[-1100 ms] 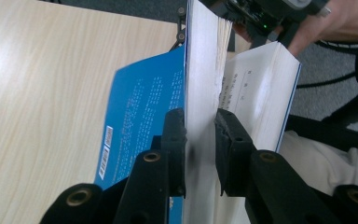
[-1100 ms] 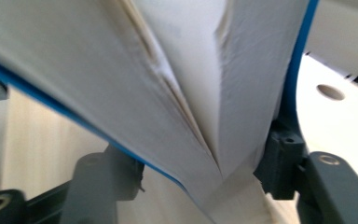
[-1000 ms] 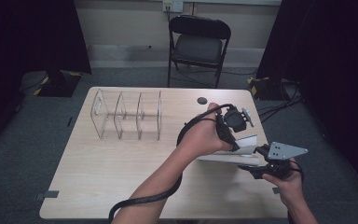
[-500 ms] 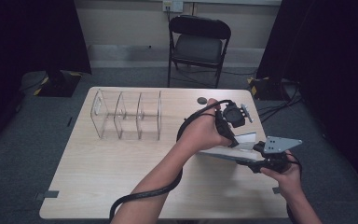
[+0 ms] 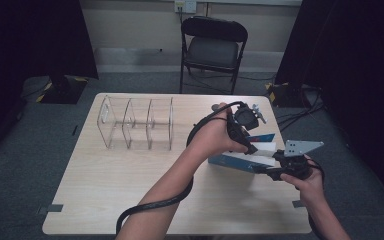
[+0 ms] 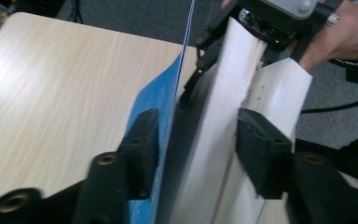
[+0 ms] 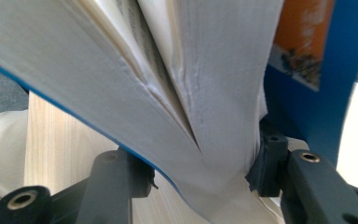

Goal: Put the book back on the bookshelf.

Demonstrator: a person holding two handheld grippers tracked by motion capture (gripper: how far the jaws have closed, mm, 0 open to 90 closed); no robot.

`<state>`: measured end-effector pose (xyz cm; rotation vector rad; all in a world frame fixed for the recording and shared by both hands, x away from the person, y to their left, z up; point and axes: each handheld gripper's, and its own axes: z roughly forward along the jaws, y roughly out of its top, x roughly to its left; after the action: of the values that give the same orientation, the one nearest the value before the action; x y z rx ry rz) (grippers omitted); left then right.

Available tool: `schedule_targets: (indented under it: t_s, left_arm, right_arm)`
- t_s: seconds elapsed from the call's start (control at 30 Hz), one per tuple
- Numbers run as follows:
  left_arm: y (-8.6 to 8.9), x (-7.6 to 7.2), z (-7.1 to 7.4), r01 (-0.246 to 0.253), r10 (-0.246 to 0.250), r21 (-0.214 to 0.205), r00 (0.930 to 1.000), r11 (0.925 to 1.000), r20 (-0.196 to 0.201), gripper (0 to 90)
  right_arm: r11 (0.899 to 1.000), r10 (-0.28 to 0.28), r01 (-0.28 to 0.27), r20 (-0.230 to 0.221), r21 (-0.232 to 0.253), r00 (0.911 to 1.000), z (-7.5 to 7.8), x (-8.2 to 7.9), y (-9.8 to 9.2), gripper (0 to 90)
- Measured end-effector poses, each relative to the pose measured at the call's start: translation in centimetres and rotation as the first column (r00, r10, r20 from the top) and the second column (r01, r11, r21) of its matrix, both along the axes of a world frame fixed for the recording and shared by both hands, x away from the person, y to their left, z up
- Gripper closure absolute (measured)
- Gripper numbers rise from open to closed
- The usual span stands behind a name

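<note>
Resting on the wooden table, toward its four o'clock edge, a blue-covered book was being handled, while the clear acrylic organizer stood well apart at ten o'clock, its compartments unfilled. Pages were clamped by the right gripper, whose jaws had just been closing onto the book's lower edge. The left gripper had just been opening; its jaws stood half apart around cover and pages, the pads not seen pressing. Judged from this, the book was gripped but not yet carried to the organizer.

Dim room: grey carpet floor, black folding chair against a pale wall, dark curtains.
</note>
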<state>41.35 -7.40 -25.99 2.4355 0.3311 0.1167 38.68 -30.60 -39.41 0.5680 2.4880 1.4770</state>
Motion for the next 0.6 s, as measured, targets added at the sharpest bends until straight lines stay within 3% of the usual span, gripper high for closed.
schedule_targets:
  t_s: [0.1,0.27,0.6]
  left_arm:
    - [0.3,0.1,0.3,-0.021,0.021,-0.029,0.9998,0.9994,-0.008,41.2]
    - [1.1,0.3,0.7,-0.036,0.036,-0.024,0.9992,0.9991,0.019,35.4]
    - [3.2,0.3,0.7,-0.055,0.056,-0.027,0.9974,0.9981,0.046,32.4]
  right_arm:
    - [1.0,-0.002,0.002,-0.015,0.014,0.9999,-0.1,0.2,-0.2,52.5]
    - [1.0,-0.005,0.005,-0.036,0.019,0.9994,0.0,0.5,-0.3,52.7]
    - [0.999,-0.012,0.014,-0.066,0.035,0.9977,0.1,1.4,-0.7,53.3]
